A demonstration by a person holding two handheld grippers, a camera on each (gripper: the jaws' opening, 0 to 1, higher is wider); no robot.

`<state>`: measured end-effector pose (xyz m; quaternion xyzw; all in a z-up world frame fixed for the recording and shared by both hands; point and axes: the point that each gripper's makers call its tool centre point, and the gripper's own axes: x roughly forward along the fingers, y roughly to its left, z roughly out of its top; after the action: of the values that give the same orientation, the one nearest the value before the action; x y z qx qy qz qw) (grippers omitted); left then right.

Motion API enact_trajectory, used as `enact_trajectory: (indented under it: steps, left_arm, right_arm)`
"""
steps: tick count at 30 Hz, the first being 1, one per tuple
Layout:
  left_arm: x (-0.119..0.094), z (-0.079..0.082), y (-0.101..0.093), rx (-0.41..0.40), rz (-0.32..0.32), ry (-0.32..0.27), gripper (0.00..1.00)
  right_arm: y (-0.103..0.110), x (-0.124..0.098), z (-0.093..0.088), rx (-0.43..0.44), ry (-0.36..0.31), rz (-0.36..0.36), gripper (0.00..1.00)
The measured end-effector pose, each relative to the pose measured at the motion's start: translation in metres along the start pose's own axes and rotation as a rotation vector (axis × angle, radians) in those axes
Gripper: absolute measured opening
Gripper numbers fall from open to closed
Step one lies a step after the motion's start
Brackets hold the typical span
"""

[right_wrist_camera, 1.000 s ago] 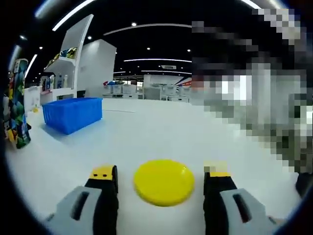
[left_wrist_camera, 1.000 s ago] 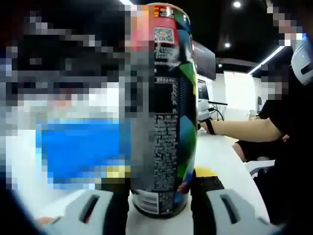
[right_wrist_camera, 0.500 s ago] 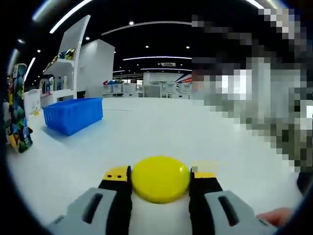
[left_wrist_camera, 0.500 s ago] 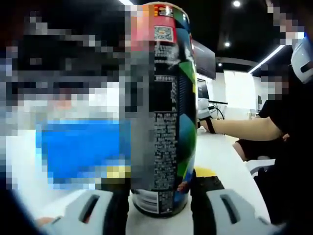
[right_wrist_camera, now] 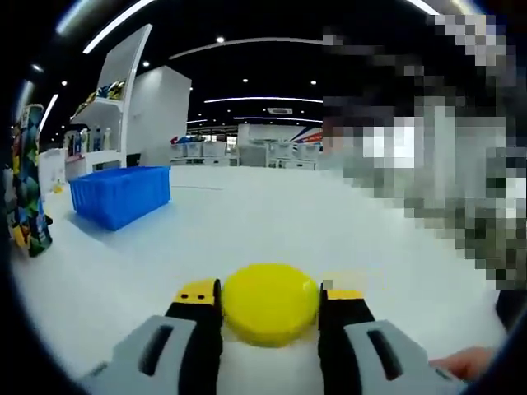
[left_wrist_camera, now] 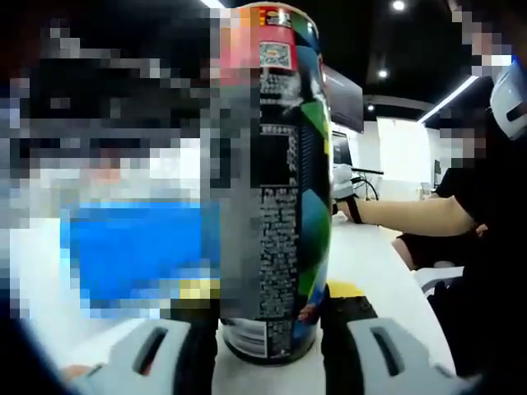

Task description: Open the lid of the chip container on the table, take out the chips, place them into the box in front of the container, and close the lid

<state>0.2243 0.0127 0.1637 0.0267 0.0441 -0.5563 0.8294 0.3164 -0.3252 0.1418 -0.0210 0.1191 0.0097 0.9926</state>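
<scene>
The tall chip container (left_wrist_camera: pixel 280 189), printed in many colours, stands upright on the white table (left_wrist_camera: pixel 370 263). My left gripper (left_wrist_camera: pixel 268 317) is shut on its base, one jaw on each side. In the right gripper view the same container (right_wrist_camera: pixel 26 181) stands at the far left edge. The round yellow lid (right_wrist_camera: pixel 270 302) lies flat just above the table (right_wrist_camera: pixel 272 222), and my right gripper (right_wrist_camera: pixel 270 295) is shut on it, jaws pressing both its sides. The blue box (right_wrist_camera: pixel 120 192) sits on the table to the right of the container and farther back.
A person in dark clothes (left_wrist_camera: pixel 486 247) stands at the right of the left gripper view, a forearm (left_wrist_camera: pixel 412 218) reaching over the table. A fingertip (right_wrist_camera: pixel 465 360) shows at the lower right of the right gripper view. White shelving (right_wrist_camera: pixel 123 90) rises behind the blue box.
My right gripper's jaws have come together on the yellow lid, which lay loose between them a second ago. The left gripper and the container have not moved.
</scene>
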Motion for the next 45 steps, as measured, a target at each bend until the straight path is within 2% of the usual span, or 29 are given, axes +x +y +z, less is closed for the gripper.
enact_trajectory:
  steps: [4,8,9,11,14,18,24,30,32,37,45]
  left_arm:
    - [0.000,0.000,0.000,-0.001,0.000,0.001,0.49]
    - [0.000,-0.001,0.000,-0.001,-0.001,0.003,0.49]
    - [0.000,-0.001,0.000,-0.001,-0.001,0.003,0.49]
    - [0.000,-0.001,0.000,0.000,0.000,0.003,0.49]
    - [0.000,-0.001,0.000,0.001,0.000,0.004,0.49]
    - [0.000,-0.001,0.000,0.003,0.001,0.004,0.49]
    - [-0.001,-0.001,0.001,0.005,0.002,0.005,0.49]
    - [-0.001,-0.002,0.002,0.008,0.003,0.006,0.49]
    - [-0.001,-0.001,0.003,0.009,0.003,0.006,0.49]
    - [-0.001,-0.001,0.003,0.010,0.003,0.007,0.49]
    - [-0.001,-0.001,0.001,0.010,0.003,0.007,0.49]
  right_arm:
    - [-0.005,0.002,0.019,0.069,-0.015,-0.004,0.44]
    - [0.006,-0.004,0.071,0.023,-0.092,0.022,0.44]
    - [0.012,-0.007,0.092,0.002,-0.123,0.036,0.44]
    - [0.024,-0.012,0.120,-0.018,-0.161,0.065,0.44]
    - [0.047,-0.026,0.171,-0.081,-0.219,0.105,0.44]
    - [0.079,-0.040,0.216,-0.132,-0.260,0.168,0.44]
    - [0.116,-0.046,0.242,-0.160,-0.254,0.254,0.44]
    - [0.150,-0.055,0.251,-0.188,-0.240,0.345,0.44]
    - [0.163,-0.062,0.250,-0.162,-0.226,0.402,0.44]
    - [0.185,-0.075,0.259,-0.067,-0.225,0.537,0.44]
    - [0.217,-0.084,0.259,-0.043,-0.189,0.670,0.44]
